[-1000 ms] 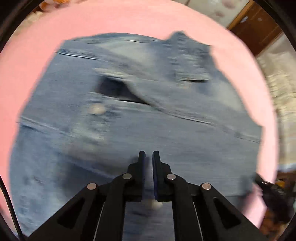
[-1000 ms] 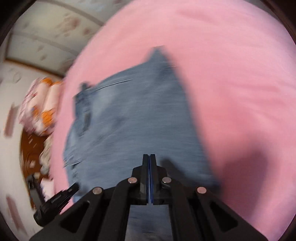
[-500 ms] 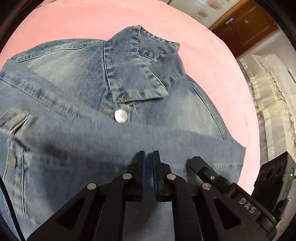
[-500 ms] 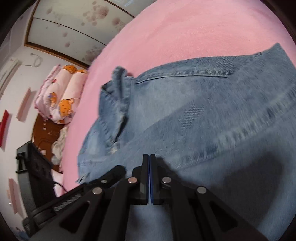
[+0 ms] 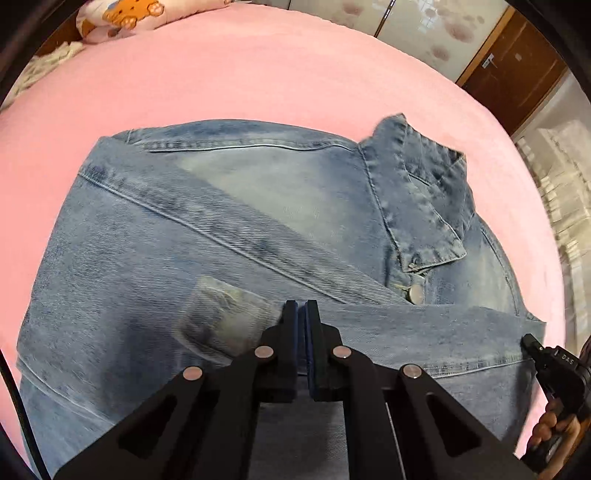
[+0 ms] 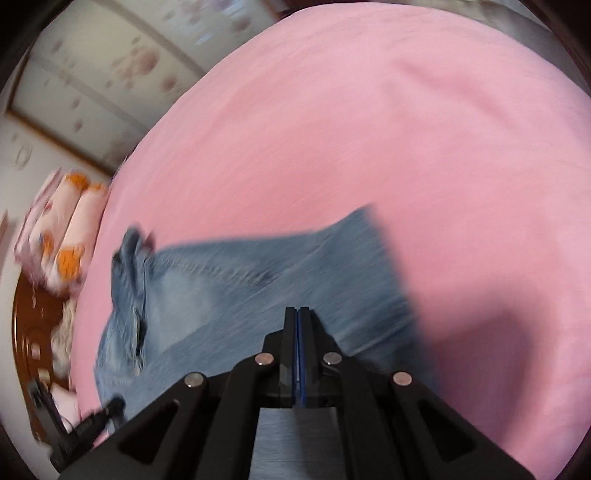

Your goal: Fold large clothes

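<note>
A light blue denim jacket [image 5: 229,236] lies on the pink bed sheet [image 5: 258,74], its collar [image 5: 417,192] at the right and a metal button [image 5: 415,293] below it. My left gripper [image 5: 301,306] is shut on a fold of the jacket's denim near its lower edge. The right gripper [image 5: 543,360] shows at the right edge of the left wrist view. In the blurred right wrist view the jacket [image 6: 236,291] stretches left, and my right gripper [image 6: 298,312] is shut on its cloth. The left gripper [image 6: 88,424] shows at the lower left there.
A pink pillow with orange bears [image 5: 125,14] lies at the head of the bed, also in the right wrist view [image 6: 62,236]. A brown wooden door [image 5: 509,77] and patterned wardrobe panels [image 6: 92,66] stand beyond the bed. A cream ruffled cloth [image 5: 565,184] lies at the right.
Both grippers have drawn back with the denim still held. The collar has shifted to the right in the left wrist view, and the right wrist view has swung and blurred.
</note>
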